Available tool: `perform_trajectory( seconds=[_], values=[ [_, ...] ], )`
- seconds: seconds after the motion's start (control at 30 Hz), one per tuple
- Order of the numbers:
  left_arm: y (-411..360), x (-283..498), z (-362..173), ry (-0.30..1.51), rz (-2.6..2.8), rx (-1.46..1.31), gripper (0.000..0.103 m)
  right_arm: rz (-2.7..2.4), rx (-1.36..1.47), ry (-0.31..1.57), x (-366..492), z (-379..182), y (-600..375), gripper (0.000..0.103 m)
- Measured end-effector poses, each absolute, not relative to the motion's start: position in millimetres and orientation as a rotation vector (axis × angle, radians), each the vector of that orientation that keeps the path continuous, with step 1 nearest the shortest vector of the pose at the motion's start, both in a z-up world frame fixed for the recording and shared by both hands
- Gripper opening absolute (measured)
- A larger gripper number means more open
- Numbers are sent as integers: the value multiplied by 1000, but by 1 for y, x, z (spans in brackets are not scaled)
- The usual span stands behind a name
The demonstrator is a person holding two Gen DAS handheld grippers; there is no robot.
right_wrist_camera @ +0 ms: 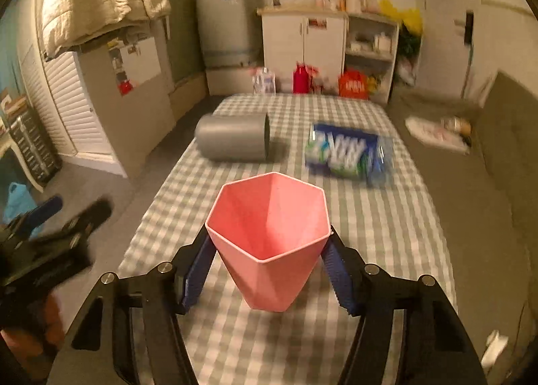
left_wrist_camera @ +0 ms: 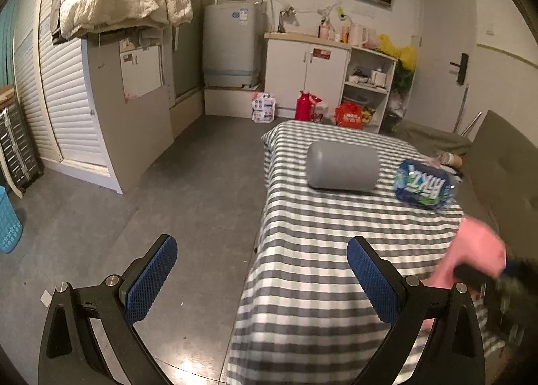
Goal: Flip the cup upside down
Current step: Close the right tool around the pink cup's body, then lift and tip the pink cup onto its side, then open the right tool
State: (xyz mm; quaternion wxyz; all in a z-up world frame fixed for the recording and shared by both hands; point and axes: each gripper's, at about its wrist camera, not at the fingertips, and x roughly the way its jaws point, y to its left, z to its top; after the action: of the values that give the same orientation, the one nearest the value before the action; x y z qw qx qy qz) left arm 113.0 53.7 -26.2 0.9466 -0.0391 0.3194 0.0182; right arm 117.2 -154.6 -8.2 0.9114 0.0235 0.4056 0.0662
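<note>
While gripper-held [right_wrist_camera: 269, 252]: one pink cup [right_wrist_camera: 269, 233].

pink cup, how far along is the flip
Done: the right tool is shut on the pink cup, fingers pressing its sides. In hand: the cup is gripped with its mouth facing up, above the checked cloth. Left: turning it over and setting it rim down. The left tool is open and holds nothing.

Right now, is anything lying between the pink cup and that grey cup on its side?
No. In the right wrist view only bare checked cloth lies between the pink cup and the grey cup. The blue packet sits off to the right.
</note>
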Motion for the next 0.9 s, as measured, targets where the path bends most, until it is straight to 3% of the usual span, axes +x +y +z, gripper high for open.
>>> perform_trajectory(
  seconds=[0.27,0.9],
  values=[
    [42,96,-19,665,24,-67,103,149,87,945,79,-20,-149,62],
    [24,103,-55,775,43,-7,103,156,273,967,156,-60,-173,62]
  ],
)
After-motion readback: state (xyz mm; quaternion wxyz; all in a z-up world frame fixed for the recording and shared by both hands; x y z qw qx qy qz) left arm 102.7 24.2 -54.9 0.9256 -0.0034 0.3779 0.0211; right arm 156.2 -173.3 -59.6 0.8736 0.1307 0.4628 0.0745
